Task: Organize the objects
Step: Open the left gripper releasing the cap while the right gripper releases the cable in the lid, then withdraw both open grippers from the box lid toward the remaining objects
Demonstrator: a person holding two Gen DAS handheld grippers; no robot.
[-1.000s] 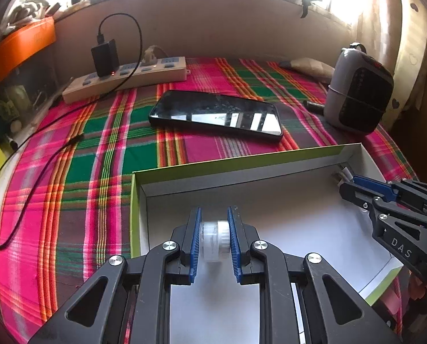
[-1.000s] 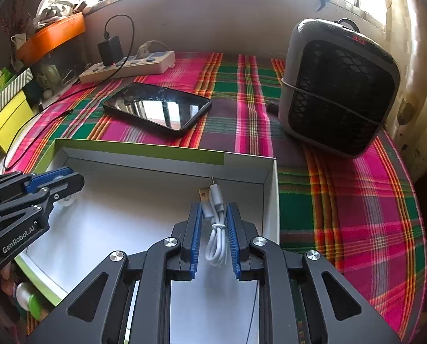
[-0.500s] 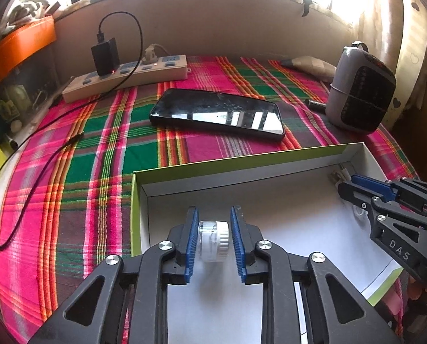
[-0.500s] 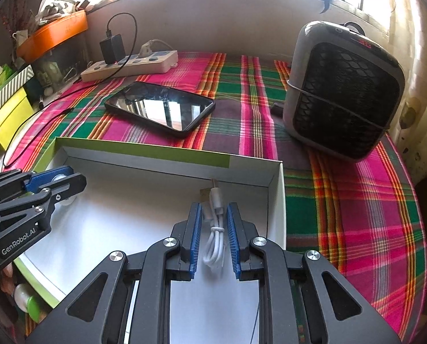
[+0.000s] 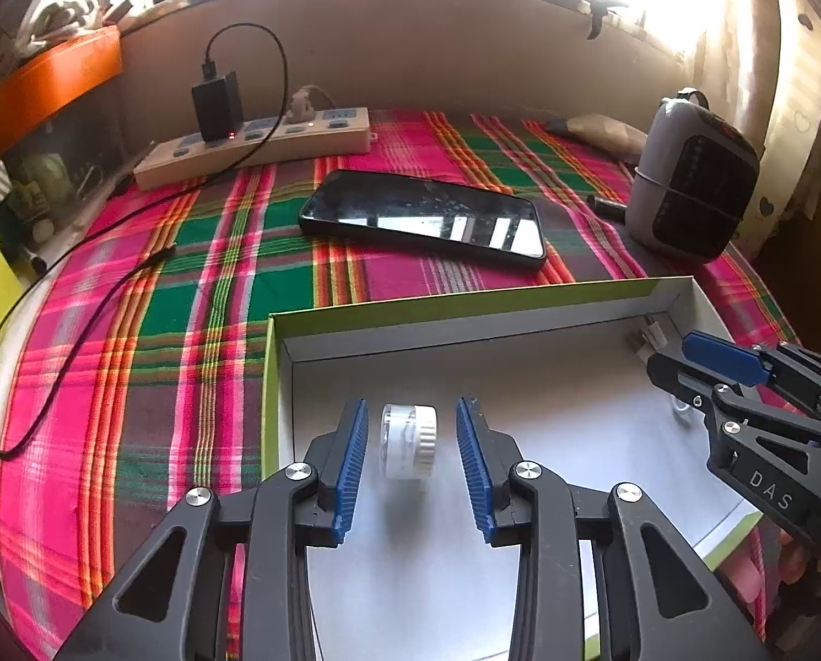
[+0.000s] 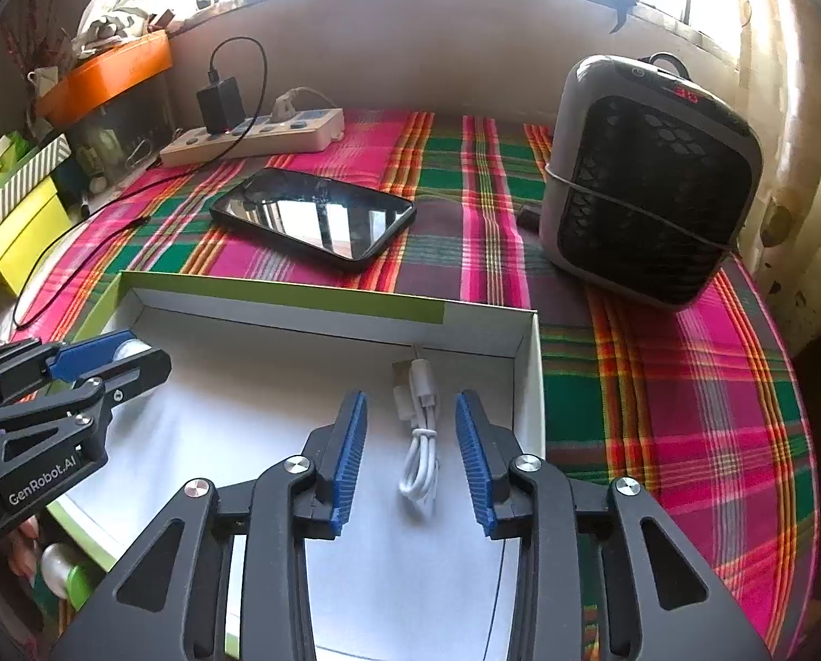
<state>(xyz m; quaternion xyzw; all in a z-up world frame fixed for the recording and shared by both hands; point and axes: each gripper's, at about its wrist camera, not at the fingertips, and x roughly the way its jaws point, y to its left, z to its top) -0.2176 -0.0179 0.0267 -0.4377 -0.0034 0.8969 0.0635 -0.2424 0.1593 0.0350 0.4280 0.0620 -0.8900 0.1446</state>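
The left claw (image 5: 410, 454), marked "GenRobot.AI", gapes around a small jar (image 5: 408, 442) without touching it. The right claw (image 6: 410, 454), marked "DAS", gapes likewise around a white cable (image 6: 420, 435) in the box (image 6: 278, 297).

A domestic room is indicated. A table is covered by a plaid cloth (image 5: 201, 297) in pink, green and orange. At the upper left of the frame, a power strip (image 5: 256, 146) is laid against a plain wall, with a black charger (image 5: 216, 107) plugged in. A phone (image 5: 427, 217) is laid flat at centre. A small grey heater (image 6: 647, 187) is stood at the right. Bright windows are seen along the top edge, and an orange tray (image 6: 107, 80) of clutter is kept at the upper left.
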